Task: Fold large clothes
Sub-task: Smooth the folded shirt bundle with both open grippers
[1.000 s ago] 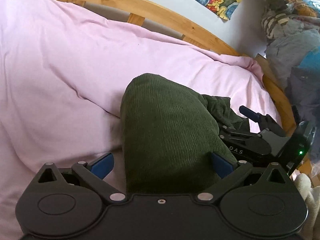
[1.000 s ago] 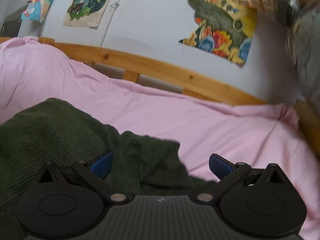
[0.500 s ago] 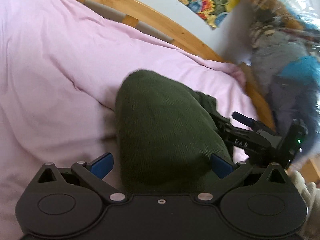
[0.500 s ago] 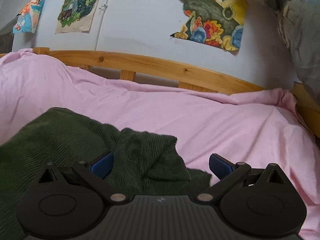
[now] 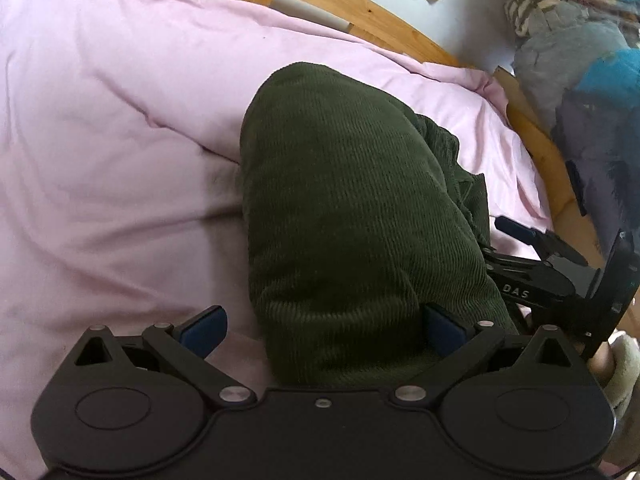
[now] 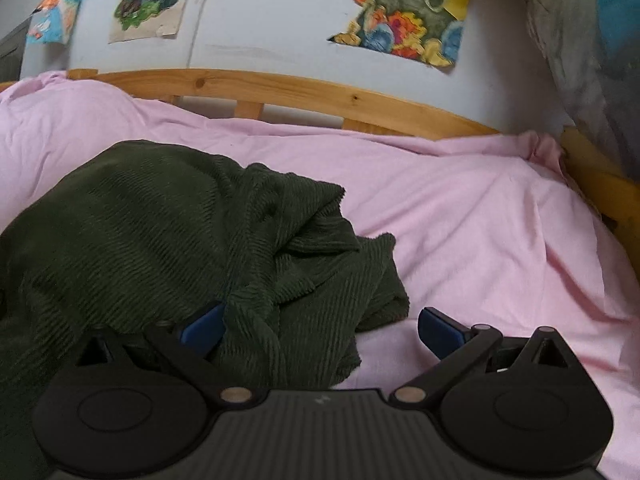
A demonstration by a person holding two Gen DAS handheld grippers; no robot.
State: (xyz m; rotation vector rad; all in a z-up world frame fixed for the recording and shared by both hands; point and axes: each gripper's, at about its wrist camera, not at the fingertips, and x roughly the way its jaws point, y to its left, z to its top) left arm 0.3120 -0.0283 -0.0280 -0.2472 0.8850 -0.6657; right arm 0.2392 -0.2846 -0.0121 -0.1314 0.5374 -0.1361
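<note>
A dark green corduroy garment (image 5: pixel 352 208) lies in a folded bundle on the pink bedsheet (image 5: pixel 120 128). My left gripper (image 5: pixel 322 326) stands open, its blue fingers wide apart with the near end of the bundle between them. In the right wrist view the same garment (image 6: pixel 168 232) shows a rumpled, bunched edge toward the right. My right gripper (image 6: pixel 320 330) is open too; its left finger (image 6: pixel 202 328) rests against the cloth and its right finger hangs over bare sheet. The right gripper (image 5: pixel 536 236) also appears at the right of the left wrist view, beside the bundle.
A wooden bed rail (image 6: pixel 304 92) runs along the far side and around the right corner (image 5: pixel 532 136). Posters (image 6: pixel 404 12) hang on the wall behind. A pile of grey and blue clothes (image 5: pixel 584 64) sits past the right rail. Bare pink sheet (image 6: pixel 480 216) spreads to the right.
Both grippers have drawn back and risen a little, and both stay open. More of the garment's rumpled right edge now shows in the right wrist view.
</note>
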